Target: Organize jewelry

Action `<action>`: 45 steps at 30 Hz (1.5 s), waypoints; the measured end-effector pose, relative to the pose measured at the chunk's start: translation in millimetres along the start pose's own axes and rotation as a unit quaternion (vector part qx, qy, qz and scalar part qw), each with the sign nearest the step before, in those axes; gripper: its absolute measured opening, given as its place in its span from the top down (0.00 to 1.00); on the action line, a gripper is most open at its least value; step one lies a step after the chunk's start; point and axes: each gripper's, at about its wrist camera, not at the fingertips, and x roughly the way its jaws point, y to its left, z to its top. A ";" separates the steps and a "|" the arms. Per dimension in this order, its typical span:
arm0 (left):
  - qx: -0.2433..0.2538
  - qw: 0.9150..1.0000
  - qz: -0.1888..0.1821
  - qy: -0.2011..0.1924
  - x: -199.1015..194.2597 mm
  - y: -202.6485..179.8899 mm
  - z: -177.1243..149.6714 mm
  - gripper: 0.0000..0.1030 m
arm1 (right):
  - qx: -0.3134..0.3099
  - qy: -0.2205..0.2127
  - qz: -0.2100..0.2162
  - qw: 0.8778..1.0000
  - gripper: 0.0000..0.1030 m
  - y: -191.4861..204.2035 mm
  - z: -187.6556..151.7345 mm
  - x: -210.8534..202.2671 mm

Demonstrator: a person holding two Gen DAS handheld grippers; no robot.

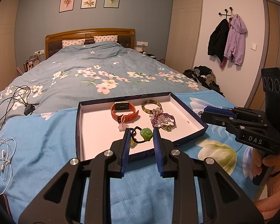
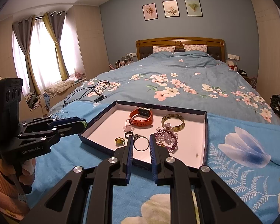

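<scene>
Left gripper [image 1: 141, 136]: fingers parted, a green flower bead [image 1: 146, 134] on a black bead string [image 1: 138, 141] between them at the tips. Contact not visible from the left wrist view; whether the bead is pinched or merely framed cannot be told. In the right wrist view a green tip shows at this gripper's end, at the tray's left edge.

Right gripper [image 2: 141, 139]: fingers parted, empty, poised over a thin ring [image 2: 141, 143] near the tray's front.

Tray [image 1: 186, 108]: shallow box lid, dark blue rim, white floor, lying on a blue floral cloth [image 2: 239, 149] at the foot of the bed [image 2: 177, 71]. Contents:
- orange watch [image 1: 124, 110], rear centre, upright on its strap
- charm [image 1: 122, 125], pale, just in front of the watch
- bangle [image 1: 151, 106], mottled, rear right
- purple bracelets [image 1: 163, 120], tangled, with clear beads, in front of the bangle
- yellow-green ring [image 2: 119, 141] and black ring [image 2: 128, 135], front left
- speck [image 2: 197, 155], front right, too small to identify

Handling, as judgement: the step appears to be picking small pieces singly. For the thin ring, lower the tips to straddle the band across its width and close slowly; flat on a hard floor, it is likely to skate. Keep clear of the purple tangle just right of it, which could snag. For the bead, grip the bead itself, as the string would slip.
</scene>
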 end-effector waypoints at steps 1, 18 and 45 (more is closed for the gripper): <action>-0.001 1.000 0.001 0.000 0.5 0.3 0.2 0.76 | 0.000 0.000 -0.001 1.000 0.85 -0.2 0.3 0.2; -0.002 1.000 0.001 0.001 9.3 3.2 4.3 0.76 | 0.000 0.000 -0.004 1.000 0.85 -3.1 3.3 5.7; 0.000 1.000 0.004 0.003 17.6 3.2 5.2 0.76 | 0.000 0.005 -0.005 1.000 0.85 -6.7 7.2 11.4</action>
